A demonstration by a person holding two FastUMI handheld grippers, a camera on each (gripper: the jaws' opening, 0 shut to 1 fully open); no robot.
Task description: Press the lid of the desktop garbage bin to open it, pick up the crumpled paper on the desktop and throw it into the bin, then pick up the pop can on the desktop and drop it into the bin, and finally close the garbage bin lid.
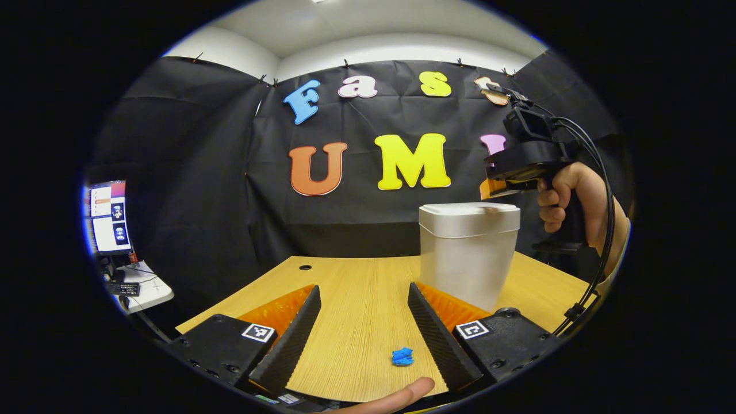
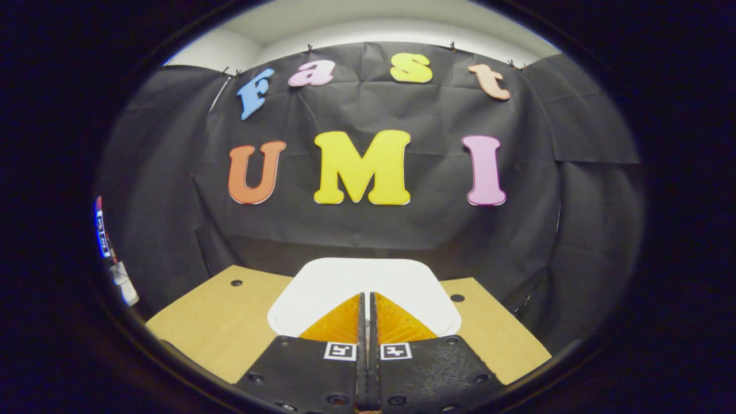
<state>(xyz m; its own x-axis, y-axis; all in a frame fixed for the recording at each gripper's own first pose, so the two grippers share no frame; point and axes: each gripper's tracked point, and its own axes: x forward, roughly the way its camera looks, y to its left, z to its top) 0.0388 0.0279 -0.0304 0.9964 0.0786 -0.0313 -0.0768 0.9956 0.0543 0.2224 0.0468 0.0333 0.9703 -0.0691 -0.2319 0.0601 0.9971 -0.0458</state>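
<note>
Two claws: the right claw (image 2: 365,305) pressed together above the bin lid (image 2: 356,282), the left claw (image 1: 363,313) spread apart over the desk (image 1: 356,287).

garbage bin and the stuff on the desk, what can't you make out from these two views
- Inside of the garbage bin: hidden by its closed lid in both views.
- Lid contact: in the left gripper view the right gripper sits at the lid's edge, but touching or hovering is unclear.
- Crumpled paper: too small for detail.
- Monitor: cut off at the left edge, distorted.
</note>
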